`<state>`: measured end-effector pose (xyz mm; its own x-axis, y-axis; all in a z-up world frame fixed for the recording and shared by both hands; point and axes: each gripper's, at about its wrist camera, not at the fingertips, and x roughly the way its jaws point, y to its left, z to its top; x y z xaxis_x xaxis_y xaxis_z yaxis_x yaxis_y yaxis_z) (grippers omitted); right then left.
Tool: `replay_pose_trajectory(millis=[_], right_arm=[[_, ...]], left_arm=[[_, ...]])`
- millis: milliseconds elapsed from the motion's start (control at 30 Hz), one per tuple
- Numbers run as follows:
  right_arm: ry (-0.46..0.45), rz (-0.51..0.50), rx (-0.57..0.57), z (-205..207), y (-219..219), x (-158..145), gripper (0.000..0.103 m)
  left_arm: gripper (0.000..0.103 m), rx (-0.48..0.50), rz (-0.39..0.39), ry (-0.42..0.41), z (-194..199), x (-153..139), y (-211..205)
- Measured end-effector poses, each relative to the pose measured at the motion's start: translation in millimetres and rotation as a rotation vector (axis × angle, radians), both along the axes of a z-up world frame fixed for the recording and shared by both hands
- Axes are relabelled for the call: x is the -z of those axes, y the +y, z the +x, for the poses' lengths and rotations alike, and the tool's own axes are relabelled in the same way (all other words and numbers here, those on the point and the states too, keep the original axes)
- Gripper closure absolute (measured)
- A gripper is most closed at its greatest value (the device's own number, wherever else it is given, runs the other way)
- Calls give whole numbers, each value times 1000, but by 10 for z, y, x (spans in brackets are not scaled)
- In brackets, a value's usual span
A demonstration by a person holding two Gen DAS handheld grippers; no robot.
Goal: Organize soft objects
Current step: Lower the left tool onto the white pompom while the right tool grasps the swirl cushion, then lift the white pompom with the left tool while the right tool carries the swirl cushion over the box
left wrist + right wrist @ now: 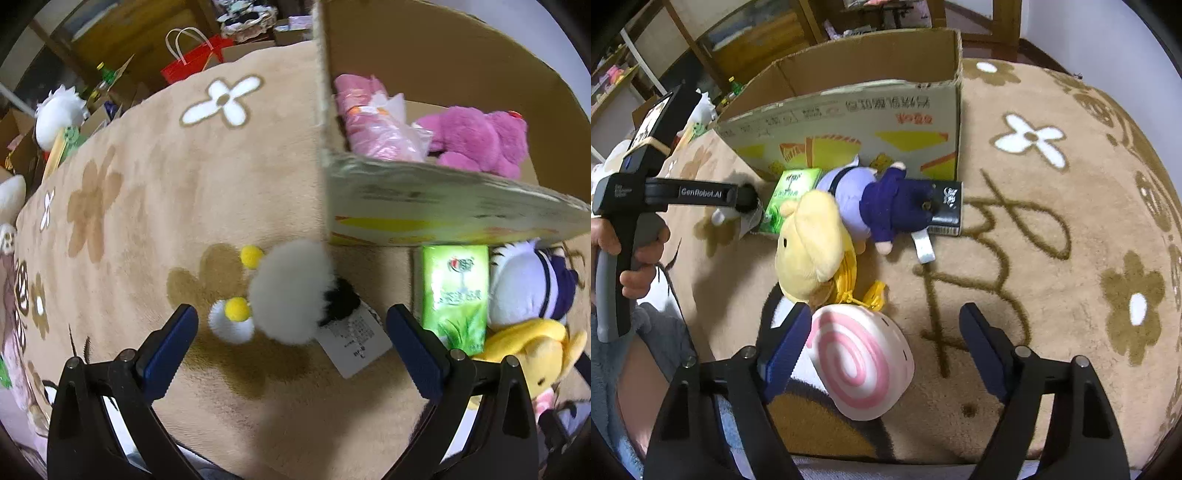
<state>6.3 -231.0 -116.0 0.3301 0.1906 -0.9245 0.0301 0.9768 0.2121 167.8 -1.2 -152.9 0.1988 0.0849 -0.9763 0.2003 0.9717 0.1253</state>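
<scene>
left tongs (291,343) held spread, nothing gripped, over white fluffy toy (291,291) lying just beside cardboard box (424,206) corner; judged light, squashy, best taken across the body | right tongs (882,332) released around pink-swirl plush (860,362), not pinched, well short of cardboard box (849,118)

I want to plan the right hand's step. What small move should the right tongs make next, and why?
Probably lower the right tongs a little further and close on the pink spiral cushion. It already lies between the open jaws, near the left finger, on the blanket, not yet in the cardboard box.
</scene>
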Motion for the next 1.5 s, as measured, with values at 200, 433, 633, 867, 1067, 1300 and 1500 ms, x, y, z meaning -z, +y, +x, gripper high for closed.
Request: replay_pose_trajectory(millis=[200,433,633,867,1067,1300,1500], right_arm=[[41,21,-13,25,18,97,31],[77,62,-30,35,23,183,53],[80,57,-79,13,125,174,76],[73,56,-66,4,98,141,80],[42,30,-32,-5,-15,36,82],[-29,-4,28,-2,-155,-110,85],[-150,-32,84,-17,-270,-315,87]], left_arm=[[2,-49,-28,-6,71,64,67],[9,-68,-17,-8,125,179,89],[38,-116,-35,-22,173,206,177],[58,-95,-63,0,111,203,147],[58,-83,-40,-28,-39,108,106],[58,-69,-42,-84,-143,-94,85],[58,-53,-58,-150,-331,-331,90]])
